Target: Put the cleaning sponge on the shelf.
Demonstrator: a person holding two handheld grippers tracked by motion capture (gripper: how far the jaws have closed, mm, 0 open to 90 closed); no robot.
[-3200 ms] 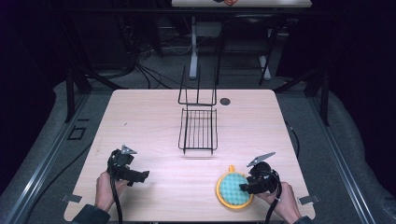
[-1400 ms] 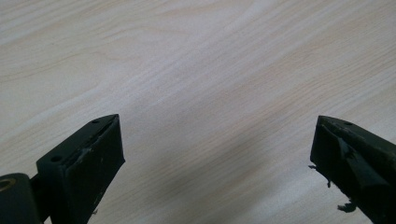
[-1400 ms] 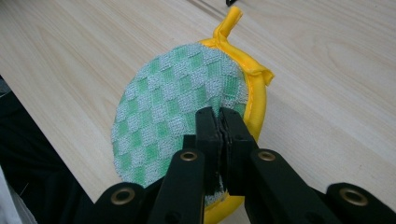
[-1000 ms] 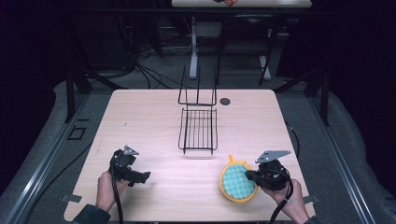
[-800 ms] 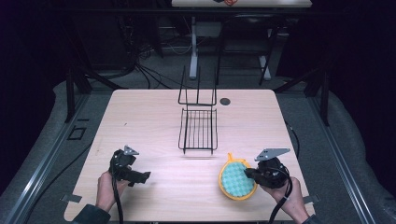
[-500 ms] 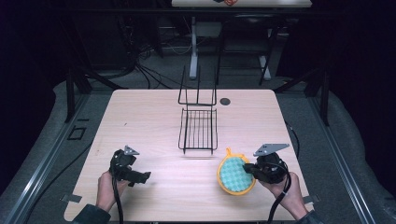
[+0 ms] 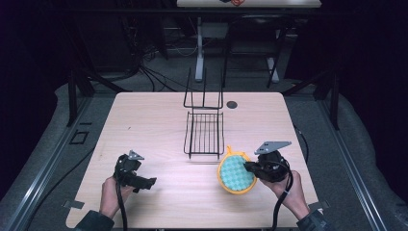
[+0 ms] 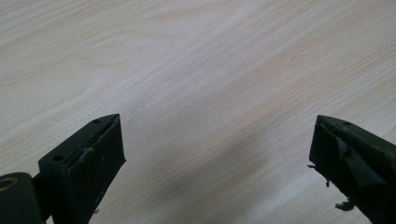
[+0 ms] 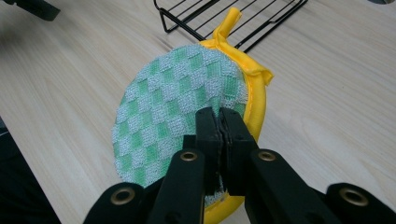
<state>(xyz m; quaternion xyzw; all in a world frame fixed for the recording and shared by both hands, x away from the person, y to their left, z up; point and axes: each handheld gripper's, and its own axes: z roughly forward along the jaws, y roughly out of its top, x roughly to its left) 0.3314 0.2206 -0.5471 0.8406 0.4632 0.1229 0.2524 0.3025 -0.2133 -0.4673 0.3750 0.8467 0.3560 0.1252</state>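
Presently the right gripper is pinched tight on the edge of a round pot holder, green-and-white checked cloth with a yellow border and a yellow loop. In the right gripper view the two black jaws meet on the pot holder, which stands tilted on its edge, the checked face turned toward the camera and the loop pointing up toward the wire rack. From the high view, the pot holder sits near the front right part of the wooden table, just beside the front right corner of the black wire rack. The left gripper rests at the front left of the table, well apart from the pot holder; the left gripper view shows its jaws spread wide over bare wood, nothing between them.
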